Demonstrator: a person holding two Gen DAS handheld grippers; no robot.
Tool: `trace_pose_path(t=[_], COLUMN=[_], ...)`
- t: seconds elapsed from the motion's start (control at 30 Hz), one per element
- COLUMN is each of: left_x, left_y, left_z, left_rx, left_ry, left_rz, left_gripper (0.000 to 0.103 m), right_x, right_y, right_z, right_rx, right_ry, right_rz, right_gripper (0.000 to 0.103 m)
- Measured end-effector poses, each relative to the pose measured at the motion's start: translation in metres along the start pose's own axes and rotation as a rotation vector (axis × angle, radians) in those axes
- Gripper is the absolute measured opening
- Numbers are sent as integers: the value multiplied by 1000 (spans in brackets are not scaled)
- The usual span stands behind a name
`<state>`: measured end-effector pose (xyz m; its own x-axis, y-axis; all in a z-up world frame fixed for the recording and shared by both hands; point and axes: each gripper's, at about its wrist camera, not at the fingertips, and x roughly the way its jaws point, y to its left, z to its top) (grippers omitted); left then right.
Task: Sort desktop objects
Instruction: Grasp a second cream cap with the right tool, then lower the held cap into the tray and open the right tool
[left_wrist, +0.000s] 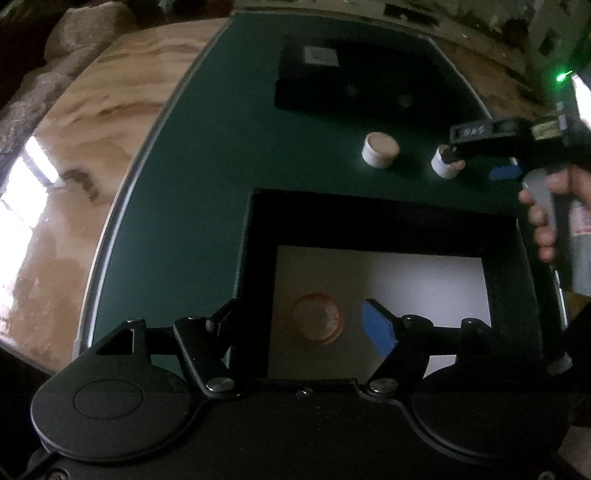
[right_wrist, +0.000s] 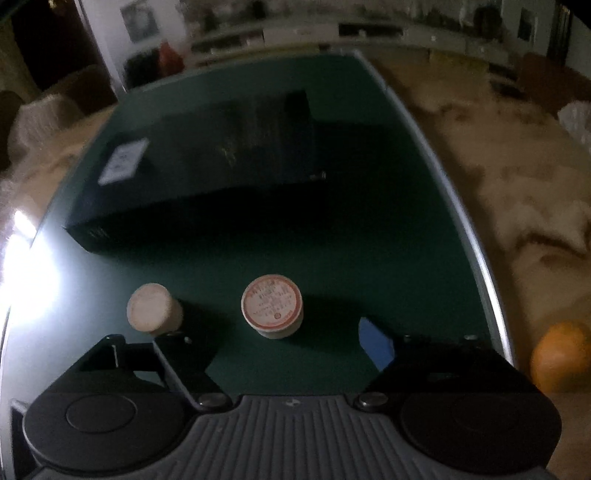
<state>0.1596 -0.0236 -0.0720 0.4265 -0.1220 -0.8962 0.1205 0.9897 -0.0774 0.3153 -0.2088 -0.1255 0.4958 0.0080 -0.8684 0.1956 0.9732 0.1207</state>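
Observation:
Two small white round jars stand on the green mat. In the right wrist view one jar with a red-printed lid (right_wrist: 272, 310) stands between my open right gripper's (right_wrist: 280, 343) fingers, apart from both; the other jar (right_wrist: 153, 312) is to its left. In the left wrist view the same jars (left_wrist: 380, 149) (left_wrist: 445, 164) sit beyond a black tray with a white floor (left_wrist: 424, 277). A third round jar with a red-rimmed lid (left_wrist: 317, 319) lies in the tray, between the spread fingers of my open left gripper (left_wrist: 299, 325). The right gripper (left_wrist: 476, 162) hovers at the far jar.
A black box with a white label (left_wrist: 332, 74) (right_wrist: 207, 166) lies at the mat's far end. The mat covers part of a wooden table (left_wrist: 92, 147). An orange fruit (right_wrist: 561, 354) lies on the table right of the mat.

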Motion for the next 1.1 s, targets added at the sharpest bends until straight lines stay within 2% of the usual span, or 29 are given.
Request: trace_pose_path(t=[0.2, 0.3, 0.4, 0.43, 0.8, 1.1], left_x=[0, 4, 4, 3, 2, 3], left_y=[4, 5, 4, 5, 4, 9], left_z=[-3, -5, -7, -7, -10, -6], left_rx=[-2, -3, 3, 2, 12, -7], left_ry=[4, 17, 12, 11, 12, 14], left_rz=[0, -2, 4, 1, -13, -16], left_gripper=[73, 74, 75, 75, 76, 76], right_x=[15, 17, 21, 22, 8, -70], right_y=[3, 7, 11, 12, 13, 3], right_z=[2, 5, 8, 9, 6, -28], right_rx=[15, 3, -9, -9, -17, -34], right_ry=[15, 14, 22, 25, 3, -22], right_rz=[15, 16, 19, 20, 42, 130], right_gripper=[75, 65, 47, 46, 45, 45])
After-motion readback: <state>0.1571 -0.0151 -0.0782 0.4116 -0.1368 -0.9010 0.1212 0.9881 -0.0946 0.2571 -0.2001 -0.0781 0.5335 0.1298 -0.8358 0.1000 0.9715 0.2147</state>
